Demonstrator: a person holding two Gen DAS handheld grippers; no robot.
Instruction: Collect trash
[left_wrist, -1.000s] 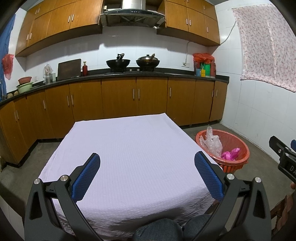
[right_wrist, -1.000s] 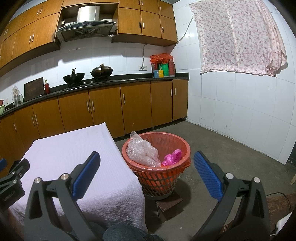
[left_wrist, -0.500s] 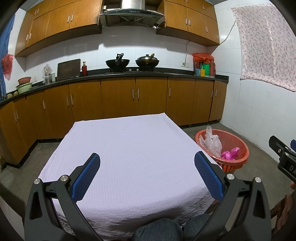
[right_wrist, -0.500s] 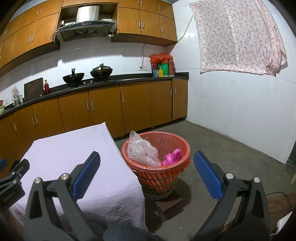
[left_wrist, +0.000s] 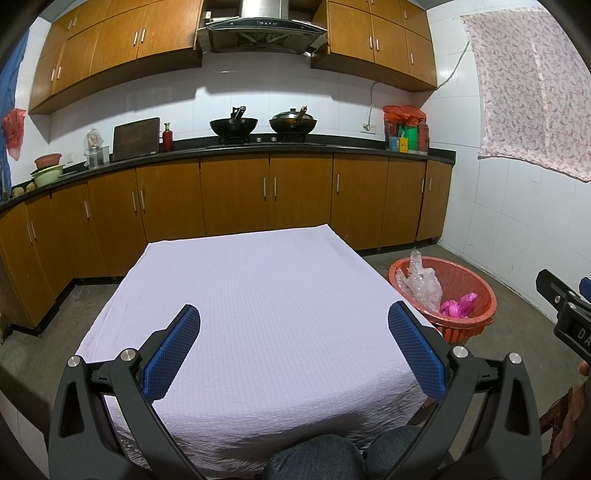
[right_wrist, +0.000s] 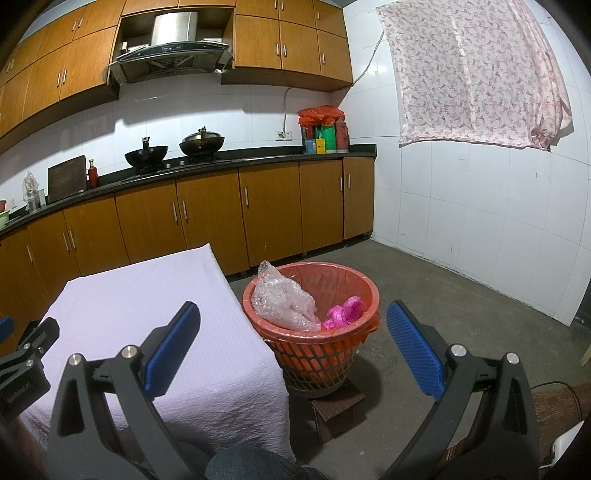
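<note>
Nothing has shifted since the earlier frames: both grippers hang where they were. Left gripper (left_wrist: 293, 349) hovers over the near edge of the table (left_wrist: 258, 295), its blue pads (left_wrist: 171, 354) spread wide and empty. Right gripper (right_wrist: 293, 349) hovers off the table's right edge, jaws likewise spread, nothing between them, aimed at the bin (right_wrist: 314, 354). That orange bin stands on a small block (right_wrist: 338, 402) on the floor, just beside the table's right edge. Inside it lie the trash: a crumpled clear wrap (right_wrist: 284, 302) against the left wall and a pink bag (right_wrist: 343, 312) to its right. A white cloth covers the table top. The person's knees (left_wrist: 314, 458) show under the near edge.
</note>
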